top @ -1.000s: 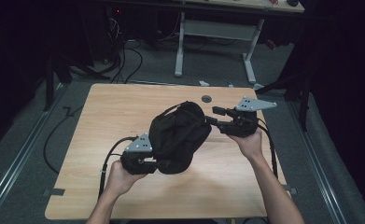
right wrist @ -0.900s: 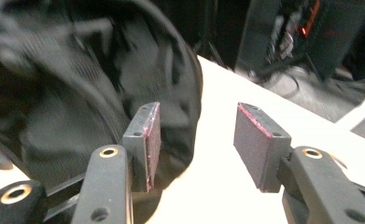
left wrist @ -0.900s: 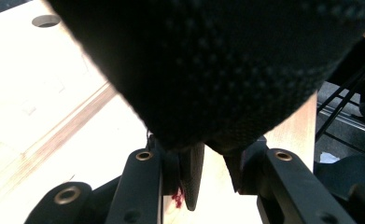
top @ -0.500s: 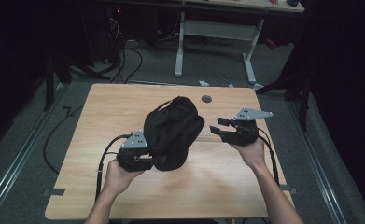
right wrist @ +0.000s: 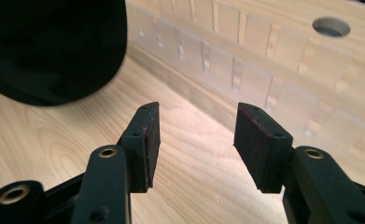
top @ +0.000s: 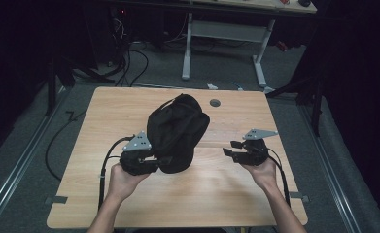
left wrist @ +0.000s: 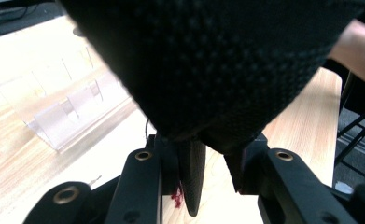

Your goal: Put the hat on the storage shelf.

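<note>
While clamped shut on lower fabric edge, left gripper holds black bag upright at frame centre, prob. to steady it. Right gripper, centre-right, jaws parted wide, empty, apart from bag; approx. aligned for side grab.

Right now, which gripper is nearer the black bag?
Left. The left gripper has its jaws shut on the lower edge of the black bag. The right gripper sits apart from the bag, off its right side, jaws open with nothing between them.
</note>
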